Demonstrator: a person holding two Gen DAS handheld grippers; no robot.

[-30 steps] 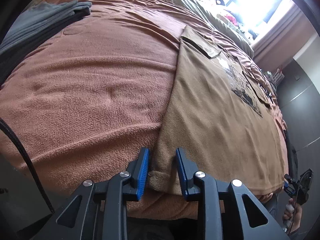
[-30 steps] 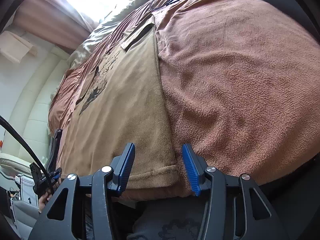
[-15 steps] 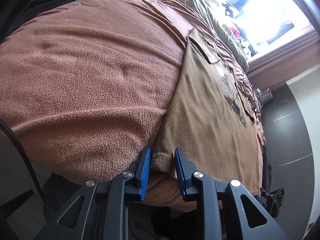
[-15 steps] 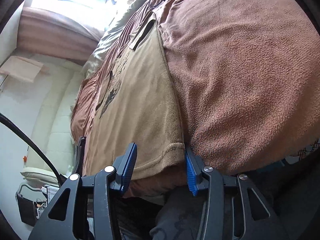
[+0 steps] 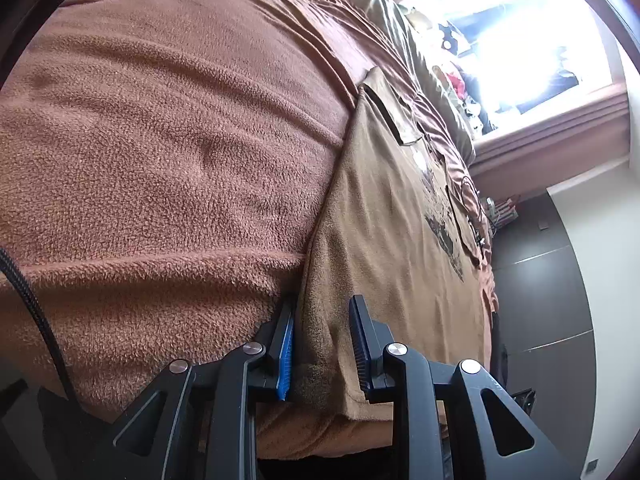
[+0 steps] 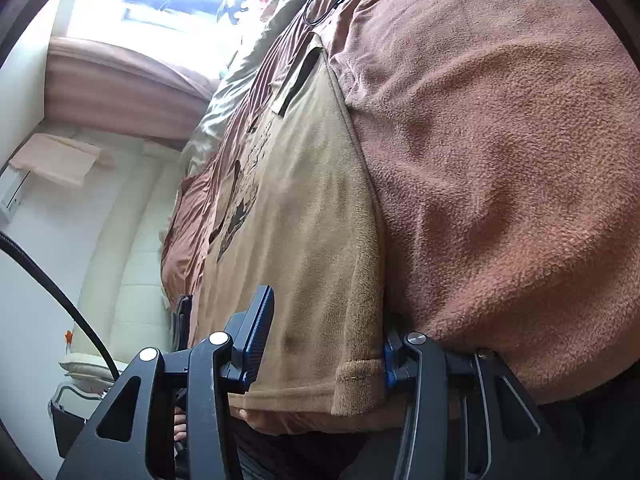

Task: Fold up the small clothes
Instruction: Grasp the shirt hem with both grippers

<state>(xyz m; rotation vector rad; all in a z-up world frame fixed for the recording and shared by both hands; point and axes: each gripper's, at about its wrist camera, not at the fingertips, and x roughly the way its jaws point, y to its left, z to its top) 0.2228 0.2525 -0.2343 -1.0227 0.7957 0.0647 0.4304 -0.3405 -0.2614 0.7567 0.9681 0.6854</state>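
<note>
Tan T-shirt [image 5: 384, 216] spread flat on the bed's brown fleece blanket [image 5: 160, 140], long axis running straight away from both tongs toward the bright window [image 5: 532, 28], hem at the near bed edge. Left tongs [image 5: 322, 344] straddling the hem's left corner, one blue pad tucked between shirt edge and blanket, the other lying over the cloth; partly spread, not yet clamped by the look of it. Right tongs [image 6: 324, 344] straddling the opposite hem corner, wider apart, far pad half hidden behind the shirt's side edge. Each hand equally near its own corner. Likely next: pinching both corners and carrying the hem forward along that axis toward the collar.
</note>
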